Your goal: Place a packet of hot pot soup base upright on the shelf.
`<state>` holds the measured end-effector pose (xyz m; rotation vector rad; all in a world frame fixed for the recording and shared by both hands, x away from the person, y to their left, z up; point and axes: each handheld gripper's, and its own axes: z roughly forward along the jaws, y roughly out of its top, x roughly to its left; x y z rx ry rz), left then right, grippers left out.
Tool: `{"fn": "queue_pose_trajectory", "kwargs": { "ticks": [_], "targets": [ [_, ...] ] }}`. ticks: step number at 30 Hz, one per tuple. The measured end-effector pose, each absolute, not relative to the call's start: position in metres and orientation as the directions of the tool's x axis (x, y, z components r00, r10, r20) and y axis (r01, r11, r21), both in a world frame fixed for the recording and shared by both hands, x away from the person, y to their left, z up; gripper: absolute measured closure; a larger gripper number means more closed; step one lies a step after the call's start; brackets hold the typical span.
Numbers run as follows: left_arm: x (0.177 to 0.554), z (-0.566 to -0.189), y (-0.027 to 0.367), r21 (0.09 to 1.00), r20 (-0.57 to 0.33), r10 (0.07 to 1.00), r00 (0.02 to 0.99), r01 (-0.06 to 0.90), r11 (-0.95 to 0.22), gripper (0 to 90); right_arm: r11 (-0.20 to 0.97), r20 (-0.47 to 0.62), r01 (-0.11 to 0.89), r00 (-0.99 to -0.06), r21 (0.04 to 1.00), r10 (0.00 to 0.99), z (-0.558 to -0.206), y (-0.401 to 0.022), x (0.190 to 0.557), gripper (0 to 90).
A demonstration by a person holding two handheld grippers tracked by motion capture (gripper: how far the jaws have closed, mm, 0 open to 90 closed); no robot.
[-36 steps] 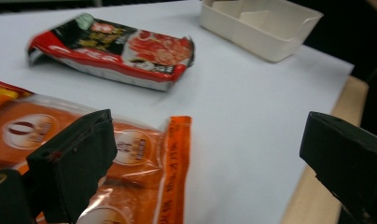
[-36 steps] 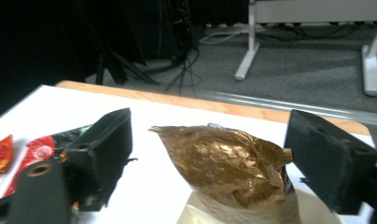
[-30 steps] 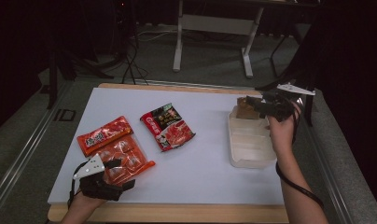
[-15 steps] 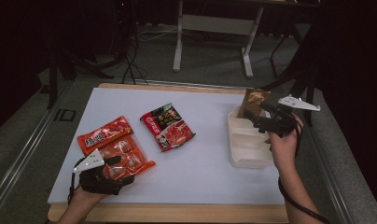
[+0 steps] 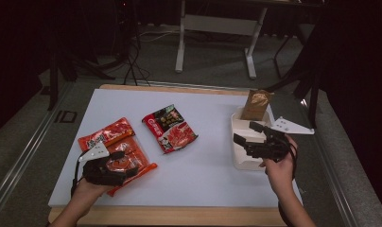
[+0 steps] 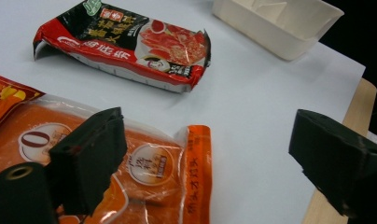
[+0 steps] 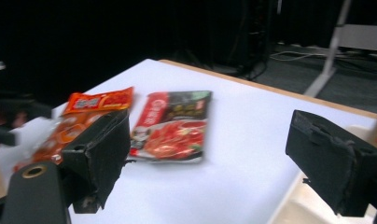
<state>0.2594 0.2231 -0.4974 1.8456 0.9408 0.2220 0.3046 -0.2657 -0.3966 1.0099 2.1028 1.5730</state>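
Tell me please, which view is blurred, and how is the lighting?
Right gripper view: the packets and table edge smear with motion blur. Left gripper view: sharp, with glare on the orange packet. High view: the table is lit, the room behind is dark.

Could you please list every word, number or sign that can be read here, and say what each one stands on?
"ID": on the grey floor strip left of the table.
"0": in a white circle on the clear-fronted orange food packet.
Chinese characters on that packet's orange edge strip: too blurred to read.
Chinese characters on the red and black food packet: too blurred to read.
Yellow print on the flat orange-red sachet: too small to read.
Brown paper bag: nothing legible.
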Motion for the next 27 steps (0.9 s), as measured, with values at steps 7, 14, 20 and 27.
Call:
{"fn": "queue_pose_trajectory", "kwargs": {
  "ticks": [7, 14, 20, 27],
  "targets": [
    [0.279, -0.492, 0.221, 0.83, -0.254, 0.699, 0.668, 0.521, -0.197, 15.5, 0.172, 0.137, 0.325, -0.74, 0.93, 0.659, -0.412, -0.255, 0.284, 13.9],
    [0.3, -0.489, 0.216, 0.81, -0.25, 0.718, 0.649, 0.547, -0.211, 20.9, 0.165, 0.14, 0.32, -0.744, 0.933, 0.653, -0.415, -0.257, 0.277, 13.9],
    [0.322, -0.492, 0.21, 0.795, -0.237, 0.733, 0.638, 0.561, -0.23, 32.2, 0.167, 0.141, 0.317, -0.753, 0.934, 0.643, -0.417, -0.259, 0.267, 13.9],
    [0.349, -0.5, 0.189, 0.75, -0.175, 0.76, 0.626, 0.585, -0.309, 50.0, 0.166, 0.148, 0.328, -0.747, 0.93, 0.648, -0.422, -0.262, 0.262, 14.0]
  ]
}}
